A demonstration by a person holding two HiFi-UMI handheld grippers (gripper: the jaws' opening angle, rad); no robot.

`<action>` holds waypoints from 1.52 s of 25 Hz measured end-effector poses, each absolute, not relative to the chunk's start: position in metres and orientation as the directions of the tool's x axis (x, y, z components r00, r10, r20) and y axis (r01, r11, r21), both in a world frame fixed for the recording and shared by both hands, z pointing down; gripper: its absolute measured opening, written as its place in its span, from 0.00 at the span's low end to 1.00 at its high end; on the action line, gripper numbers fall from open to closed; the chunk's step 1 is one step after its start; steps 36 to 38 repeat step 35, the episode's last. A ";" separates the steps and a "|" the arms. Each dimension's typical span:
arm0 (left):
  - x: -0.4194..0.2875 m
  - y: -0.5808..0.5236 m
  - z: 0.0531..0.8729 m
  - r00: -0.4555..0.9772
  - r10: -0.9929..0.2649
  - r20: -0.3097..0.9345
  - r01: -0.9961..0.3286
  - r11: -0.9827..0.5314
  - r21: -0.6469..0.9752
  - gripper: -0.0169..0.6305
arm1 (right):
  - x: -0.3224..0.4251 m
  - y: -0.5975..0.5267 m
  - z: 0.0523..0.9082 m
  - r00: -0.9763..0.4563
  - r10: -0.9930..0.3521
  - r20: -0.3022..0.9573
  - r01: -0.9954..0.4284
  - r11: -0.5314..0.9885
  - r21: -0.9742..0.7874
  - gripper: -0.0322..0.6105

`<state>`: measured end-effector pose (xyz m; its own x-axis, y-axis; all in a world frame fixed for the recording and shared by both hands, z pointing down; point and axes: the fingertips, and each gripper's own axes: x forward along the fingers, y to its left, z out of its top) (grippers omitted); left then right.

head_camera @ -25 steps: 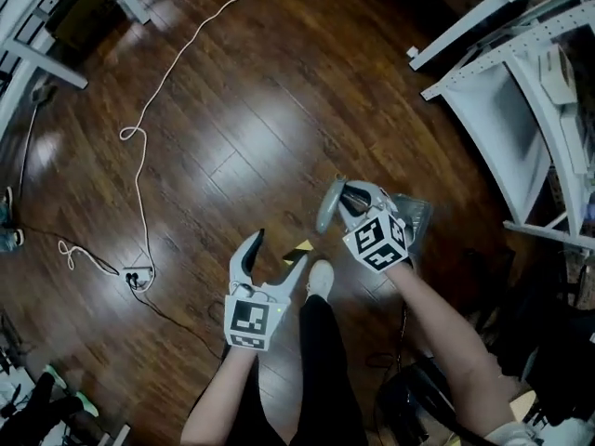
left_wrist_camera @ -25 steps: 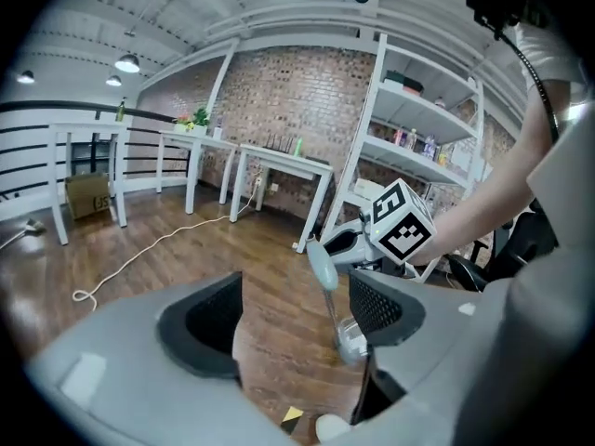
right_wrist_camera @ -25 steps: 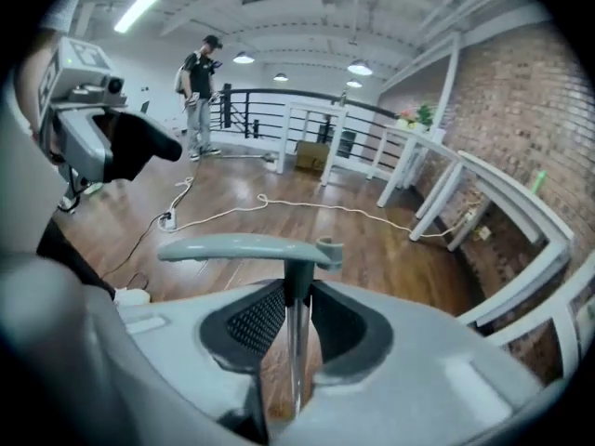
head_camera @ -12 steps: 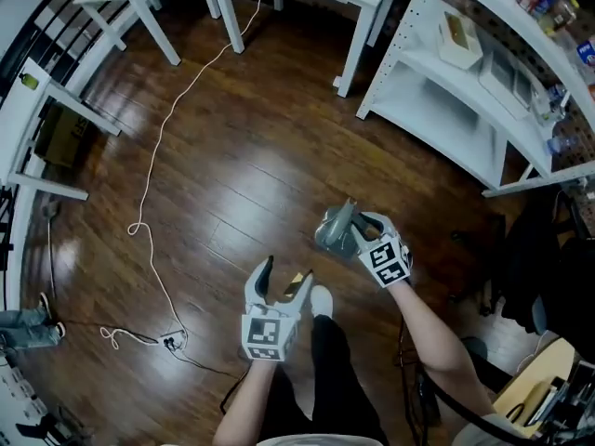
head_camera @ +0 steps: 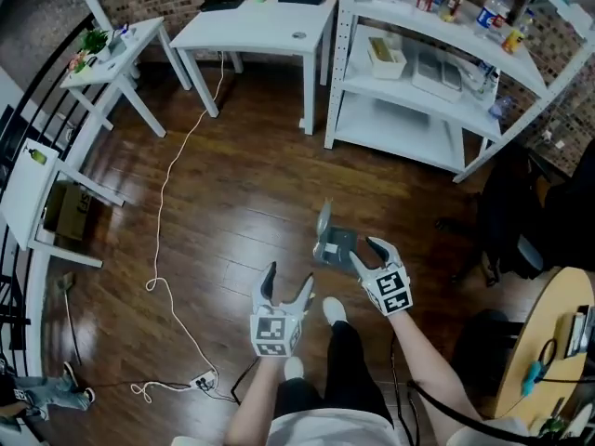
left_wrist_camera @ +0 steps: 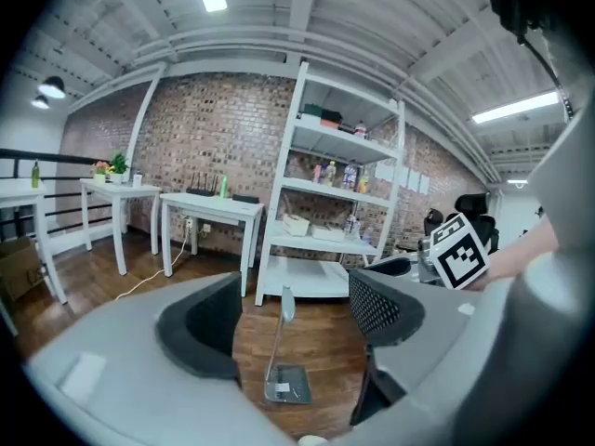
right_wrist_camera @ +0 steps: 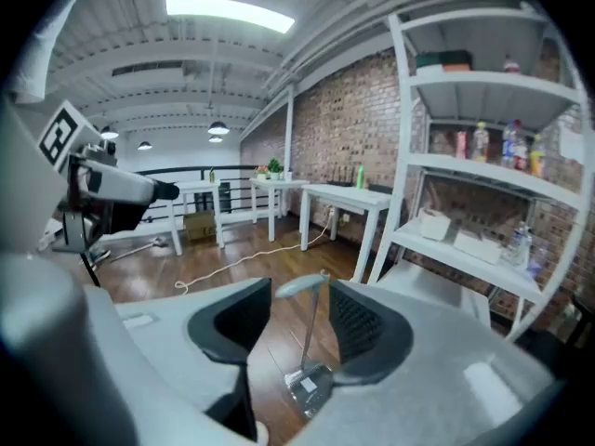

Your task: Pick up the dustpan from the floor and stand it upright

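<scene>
The grey left gripper [head_camera: 287, 284] holds its jaws spread on nothing. The right gripper [head_camera: 366, 252] is opening, its pads clear of the handle. Just beyond it, the grey long-handled dustpan [head_camera: 332, 244] stands upright on the dark wooden floor [head_camera: 232, 203], mid-floor before the white shelving rack [head_camera: 418, 110].

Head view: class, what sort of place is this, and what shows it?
Probably an indoor workroom or lab studio: a red-brick wall, a tall white metal shelving unit and a white rectangular table on dark wooden plank flooring.
</scene>
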<state>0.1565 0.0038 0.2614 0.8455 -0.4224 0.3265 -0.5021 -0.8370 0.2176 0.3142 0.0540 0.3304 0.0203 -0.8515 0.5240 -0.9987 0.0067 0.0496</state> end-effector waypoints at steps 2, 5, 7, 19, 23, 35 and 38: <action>0.140 0.030 0.221 0.882 -0.379 0.278 -0.437 -0.880 0.186 0.63 | 0.288 0.093 0.276 0.096 -0.889 0.448 -0.994 -0.112 -0.008 0.39; 0.107 0.079 0.140 0.925 -0.349 0.147 -0.361 -0.931 0.061 0.58 | 0.237 0.148 0.186 0.175 -0.933 0.315 -0.979 -0.199 -0.047 0.43; 0.092 0.112 0.086 0.945 -0.322 0.060 -0.322 -0.947 -0.008 0.55 | 0.210 0.182 0.128 0.236 -0.945 0.225 -0.969 -0.248 -0.026 0.50; 0.090 0.190 0.020 0.931 -0.365 -0.018 -0.364 -0.931 0.031 0.58 | 0.198 0.286 0.012 0.378 -0.923 0.072 -0.924 -0.372 0.084 0.60; 0.089 0.210 -0.002 0.913 -0.399 -0.081 -0.401 -0.916 -0.003 0.52 | 0.206 0.307 0.011 0.374 -0.925 0.066 -0.927 -0.370 0.061 0.60; 0.116 0.241 -0.014 0.908 -0.411 -0.078 -0.416 -0.908 -0.055 0.52 | 0.239 0.351 -0.014 0.422 -0.907 0.016 -0.901 -0.417 0.117 0.60; 0.116 0.241 -0.014 0.908 -0.411 -0.078 -0.416 -0.908 -0.055 0.52 | 0.239 0.351 -0.014 0.422 -0.907 0.016 -0.901 -0.417 0.117 0.60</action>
